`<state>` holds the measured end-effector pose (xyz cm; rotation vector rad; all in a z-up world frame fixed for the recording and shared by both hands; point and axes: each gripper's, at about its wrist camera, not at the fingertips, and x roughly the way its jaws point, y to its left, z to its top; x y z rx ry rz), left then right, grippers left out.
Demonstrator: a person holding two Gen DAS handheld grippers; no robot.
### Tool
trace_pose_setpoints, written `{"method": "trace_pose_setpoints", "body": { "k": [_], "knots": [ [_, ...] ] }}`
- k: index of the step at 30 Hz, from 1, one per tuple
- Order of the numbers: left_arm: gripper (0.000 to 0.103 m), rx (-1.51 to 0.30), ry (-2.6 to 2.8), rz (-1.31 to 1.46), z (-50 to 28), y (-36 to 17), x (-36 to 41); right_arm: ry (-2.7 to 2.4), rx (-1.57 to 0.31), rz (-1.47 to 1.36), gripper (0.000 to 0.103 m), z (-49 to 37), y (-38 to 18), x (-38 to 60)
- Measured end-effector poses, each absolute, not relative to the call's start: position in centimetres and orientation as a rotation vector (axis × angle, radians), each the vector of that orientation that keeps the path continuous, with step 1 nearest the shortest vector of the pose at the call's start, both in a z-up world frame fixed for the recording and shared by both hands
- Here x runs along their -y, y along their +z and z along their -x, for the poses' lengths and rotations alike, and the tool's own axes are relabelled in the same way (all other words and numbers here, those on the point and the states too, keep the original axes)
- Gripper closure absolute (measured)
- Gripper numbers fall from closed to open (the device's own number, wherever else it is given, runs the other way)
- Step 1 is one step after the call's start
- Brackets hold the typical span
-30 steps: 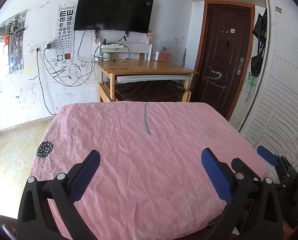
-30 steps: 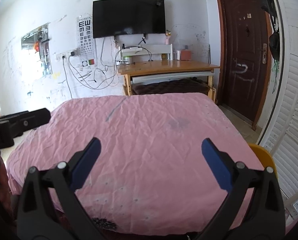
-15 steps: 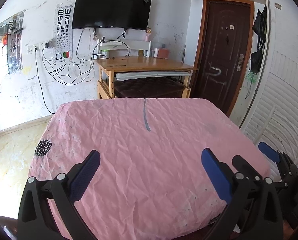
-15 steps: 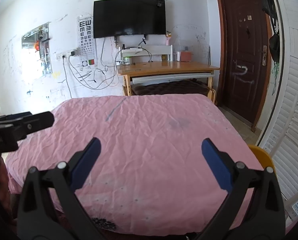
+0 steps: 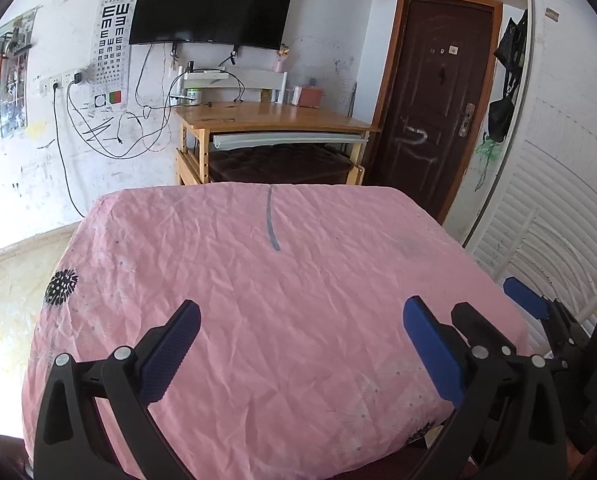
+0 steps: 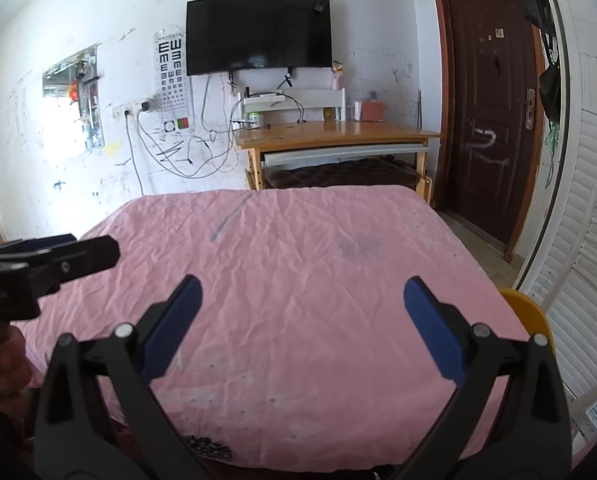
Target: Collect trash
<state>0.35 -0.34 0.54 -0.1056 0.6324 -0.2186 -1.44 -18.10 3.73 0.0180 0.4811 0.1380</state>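
No piece of trash shows in either view. A table under a wrinkled pink cloth (image 5: pixel 282 288) (image 6: pixel 298 280) fills the middle of both views, with only a grey streak (image 5: pixel 272 224) on it. My left gripper (image 5: pixel 300 312) hangs open over the near edge, nothing between its blue pads. My right gripper (image 6: pixel 302 292) is open too and holds nothing. In the left wrist view the right gripper (image 5: pixel 526 304) sits at the table's right edge. The left gripper (image 6: pixel 50 256) juts in from the left of the right wrist view.
A wooden desk (image 5: pixel 274 120) with small boxes stands against the far wall under a black TV (image 5: pixel 210 8). A dark door (image 5: pixel 434 96) is at the right, white slatted panels (image 5: pixel 558 216) beside it. A yellow seat (image 6: pixel 530 312) sits off the table's right corner.
Both grippers have lifted and tilted slightly, so the table sits lower in view. The left gripper reaches further into the right wrist view. Both stay open and hold nothing.
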Motion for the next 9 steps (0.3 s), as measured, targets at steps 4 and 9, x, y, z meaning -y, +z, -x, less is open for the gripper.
{"method": "trace_pose_setpoints", "body": {
  "k": [4, 9],
  "knots": [
    [0.007, -0.637, -0.226, 0.102, -0.39, 0.57, 0.56, 0.136, -0.483, -0.02, 0.006, 1.3, 3.6, 18.14],
    [0.007, -0.644, -0.204, 0.111, -0.67, 0.47, 0.23, 0.124, -0.481, -0.022, 0.006, 1.0, 3.33, 18.34]
  ]
}}
